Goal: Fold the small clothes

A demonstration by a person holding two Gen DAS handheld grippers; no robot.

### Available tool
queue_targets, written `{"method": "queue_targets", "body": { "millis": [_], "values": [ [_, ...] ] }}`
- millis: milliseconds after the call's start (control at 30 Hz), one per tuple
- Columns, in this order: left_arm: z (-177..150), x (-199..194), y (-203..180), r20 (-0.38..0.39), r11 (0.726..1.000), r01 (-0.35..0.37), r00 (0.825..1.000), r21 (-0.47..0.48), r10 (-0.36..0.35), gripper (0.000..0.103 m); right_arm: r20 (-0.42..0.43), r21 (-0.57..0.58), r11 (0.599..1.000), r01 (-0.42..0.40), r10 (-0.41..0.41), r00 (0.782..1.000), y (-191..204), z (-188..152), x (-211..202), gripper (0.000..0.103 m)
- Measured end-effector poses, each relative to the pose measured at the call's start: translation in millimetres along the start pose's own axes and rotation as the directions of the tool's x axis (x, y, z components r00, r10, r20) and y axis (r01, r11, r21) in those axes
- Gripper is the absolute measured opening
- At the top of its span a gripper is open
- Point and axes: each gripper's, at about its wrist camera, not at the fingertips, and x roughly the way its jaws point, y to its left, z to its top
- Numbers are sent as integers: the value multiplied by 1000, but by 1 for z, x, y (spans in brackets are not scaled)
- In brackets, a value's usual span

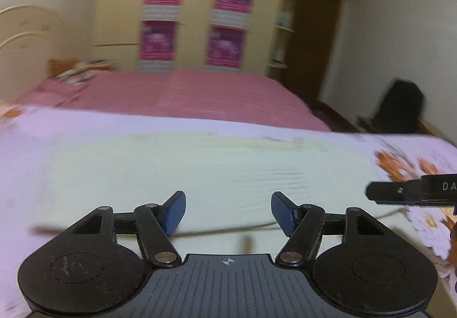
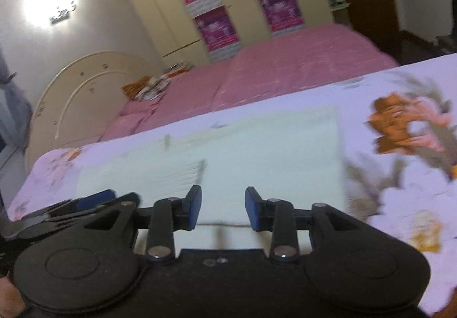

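Both tongs released above a pale cloth on the flowered sheet.
Left wrist view: the left tongs (image 1: pixel 228 211) gape wide over the pale green cloth (image 1: pixel 200 169), lying flat on the floral sheet (image 1: pixel 428 221). Right wrist view: the right tongs (image 2: pixel 223 208) stand parted, holding nothing, at the cloth's (image 2: pixel 257 152) near edge; a pink bed (image 2: pixel 285 72) lies beyond.

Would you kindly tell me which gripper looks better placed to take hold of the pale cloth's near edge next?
Probably right: the right gripper, jaws open, straddles the pale cloth near edge by its corner. The left gripper is open mid-edge.
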Motion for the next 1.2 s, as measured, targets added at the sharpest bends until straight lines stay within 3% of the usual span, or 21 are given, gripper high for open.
{"method": "queue_targets", "body": {
  "millis": [233, 300, 400, 533, 733, 1133, 1200],
  "values": [
    [-29, -29, 64, -74, 981, -187, 980, -59, 183, 67, -91, 91, 994, -66, 75, 993, 11, 2, 51, 35],
    [-34, -29, 69, -99, 972, -229, 970, -59, 222, 67, -120, 107, 992, -66, 79, 990, 17, -1, 66, 30],
    [-35, -18, 70, -131, 967, -240, 965, -86, 227, 67, -119, 33, 999, -43, 47, 992, 33, -2, 73, 6],
    [-31, -10, 67, -111, 971, -202, 976, -125, 189, 67, -44, -47, 997, -60, 58, 997, 52, 5, 59, 6],
    [-21, 11, 63, -97, 971, -201, 977, -130, 189, 67, 57, -101, 992, -79, 85, 995, 66, 25, 27, 6],
    [-18, 33, 58, -147, 965, -244, 962, -100, 228, 67, 129, -41, 999, -9, 14, 991, 28, 37, 3, 6],
    [-16, 28, 61, -129, 968, -218, 971, -124, 202, 67, 131, -31, 1000, -3, 7, 991, 25, 39, 2, 6]
  ]
}}
